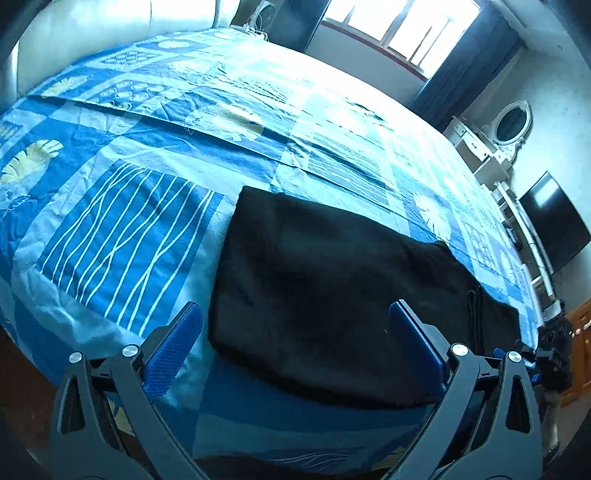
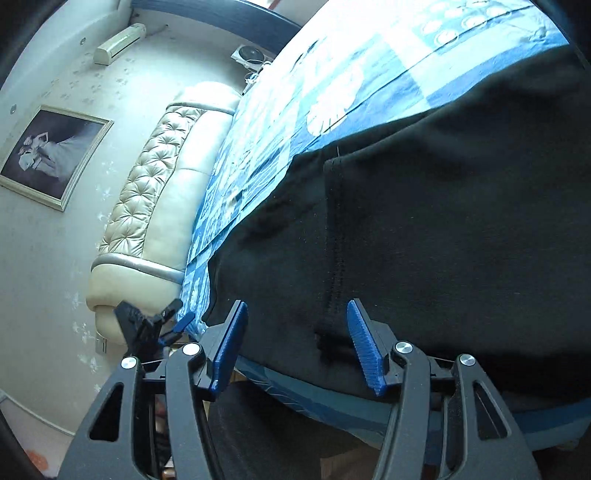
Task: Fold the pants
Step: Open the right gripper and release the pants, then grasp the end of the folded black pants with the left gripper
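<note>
Black pants (image 1: 332,295) lie folded flat on the blue patterned bedspread (image 1: 147,166), near the bed's front edge. My left gripper (image 1: 295,328) is open, its blue pads spread wide over the pants' near left corner, holding nothing. In the right wrist view the pants (image 2: 443,221) fill the frame, with a stitched seam running toward me. My right gripper (image 2: 297,332) is open, blue pads either side of the pants' near edge, not closed on the cloth. The other gripper (image 2: 147,321) shows at the left, and the right one at the far right of the left view (image 1: 550,350).
A padded cream headboard (image 2: 159,192) runs along the bed's far end. A window (image 1: 399,29) with dark curtains, a white dresser with an oval mirror (image 1: 511,125) and a wall TV (image 1: 554,221) stand beyond the bed. A framed picture (image 2: 51,155) hangs on the wall.
</note>
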`<state>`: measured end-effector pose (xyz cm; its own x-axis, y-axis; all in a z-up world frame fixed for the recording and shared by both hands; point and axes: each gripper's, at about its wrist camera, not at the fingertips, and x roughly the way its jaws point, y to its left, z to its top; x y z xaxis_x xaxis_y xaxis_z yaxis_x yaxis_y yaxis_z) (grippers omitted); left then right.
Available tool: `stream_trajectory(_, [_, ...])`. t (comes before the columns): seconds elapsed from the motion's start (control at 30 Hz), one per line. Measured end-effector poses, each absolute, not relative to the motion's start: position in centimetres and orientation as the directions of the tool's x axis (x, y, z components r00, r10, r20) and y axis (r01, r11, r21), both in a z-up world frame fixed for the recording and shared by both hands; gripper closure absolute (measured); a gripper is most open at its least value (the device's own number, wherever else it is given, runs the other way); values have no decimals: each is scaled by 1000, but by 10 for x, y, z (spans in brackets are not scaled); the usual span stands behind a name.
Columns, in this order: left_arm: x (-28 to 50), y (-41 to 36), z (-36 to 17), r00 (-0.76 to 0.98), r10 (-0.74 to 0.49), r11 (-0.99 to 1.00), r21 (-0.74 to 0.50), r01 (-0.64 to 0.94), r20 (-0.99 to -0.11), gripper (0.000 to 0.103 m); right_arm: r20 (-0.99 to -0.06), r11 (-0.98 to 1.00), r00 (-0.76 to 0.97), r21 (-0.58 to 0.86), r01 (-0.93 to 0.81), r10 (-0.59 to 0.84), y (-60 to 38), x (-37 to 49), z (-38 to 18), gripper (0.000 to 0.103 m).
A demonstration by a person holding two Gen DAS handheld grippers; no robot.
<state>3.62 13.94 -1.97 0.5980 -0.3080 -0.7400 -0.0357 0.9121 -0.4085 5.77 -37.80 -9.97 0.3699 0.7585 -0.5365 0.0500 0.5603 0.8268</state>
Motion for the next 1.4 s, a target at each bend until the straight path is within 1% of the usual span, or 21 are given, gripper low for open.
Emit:
stream_trajectory(0.07, [56, 162, -27, 585, -378, 873, -486, -33, -718, 2, -534, 557, 376, 829, 55, 757, -383, 53, -99, 43])
stream_trajectory(0.17, [92, 189, -39, 575, -479, 797, -603, -29, -663, 2, -536, 554, 370, 830, 66, 759, -383, 53, -103, 42])
stream_trajectory(0.23, [119, 196, -44, 572, -522, 764, -645, -15, -632, 2, -539, 556, 366, 828, 68, 758, -381, 54, -103, 42])
stream_trajectory(0.37, [162, 189, -53, 539, -526, 800, -598, 51, -658, 2, -546, 564, 362, 823, 64, 756, -378, 55, -102, 41])
stream_trajectory(0.47, [182, 179, -70, 448, -579, 793, -598, 115, -682, 2, -553, 571, 357, 818, 62, 753, -376, 55, -103, 39])
stream_trajectory(0.53, [182, 172, -74, 415, -584, 805, -565, 183, -698, 2, -552, 569, 353, 820, 62, 756, -375, 56, -104, 38])
stream_trajectory(0.57, [179, 168, -74, 393, -609, 790, -570, 225, -689, 3, -550, 567, 351, 821, 62, 758, -374, 56, -106, 38])
stream_trajectory(0.63, [168, 163, -76, 316, -700, 713, -641, 283, -640, 4, -546, 562, 348, 825, 61, 762, -374, 57, -108, 38])
stream_trajectory(0.7, [151, 155, -76, 269, -742, 670, -665, 330, -614, 4, -543, 559, 350, 827, 62, 763, -374, 57, -109, 37])
stream_trajectory(0.77, [137, 151, -77, 244, -781, 624, -699, 349, -575, 5, -544, 562, 349, 825, 58, 763, -374, 56, -108, 37])
stream_trajectory(0.87, [119, 154, -81, 272, -809, 587, -744, 319, -522, 6, -545, 563, 351, 824, 60, 761, -373, 54, -105, 37])
stream_trajectory(0.9, [116, 156, -82, 287, -809, 585, -752, 303, -513, 10, -547, 565, 351, 823, 59, 760, -373, 53, -105, 37])
stream_trajectory(0.93, [115, 157, -82, 311, -785, 614, -738, 280, -535, 19, -550, 569, 351, 820, 57, 758, -373, 52, -104, 37])
stream_trajectory(0.97, [117, 157, -84, 326, -758, 646, -721, 252, -565, 23, -551, 571, 351, 819, 54, 757, -372, 52, -103, 37])
stream_trajectory(1.0, [120, 157, -87, 329, -737, 668, -711, 222, -590, 30, -551, 571, 349, 819, 52, 758, -371, 52, -102, 37])
stream_trajectory(1.07, [129, 155, -91, 315, -728, 677, -713, 185, -610, 34, -552, 572, 346, 819, 53, 758, -370, 51, -102, 37])
stream_trajectory(1.1, [133, 154, -91, 307, -720, 685, -708, 170, -623, 41, -552, 571, 345, 819, 54, 759, -369, 51, -101, 37])
stream_trajectory(1.13, [135, 153, -90, 308, -696, 709, -689, 153, -648, 55, -553, 571, 344, 819, 56, 759, -368, 51, -102, 37])
stream_trajectory(1.23, [136, 152, -86, 299, -663, 740, -661, 121, -687, 74, -555, 575, 339, 817, 51, 759, -365, 51, -100, 37])
stream_trajectory(1.3, [133, 149, -74, 312, -639, 761, -638, 119, -703, 84, -557, 578, 340, 815, 47, 757, -363, 51, -97, 37])
stream_trajectory(1.4, [129, 140, -48, 326, -620, 776, -618, 125, -713, 86, -553, 580, 347, 814, 30, 758, -362, 50, -89, 37])
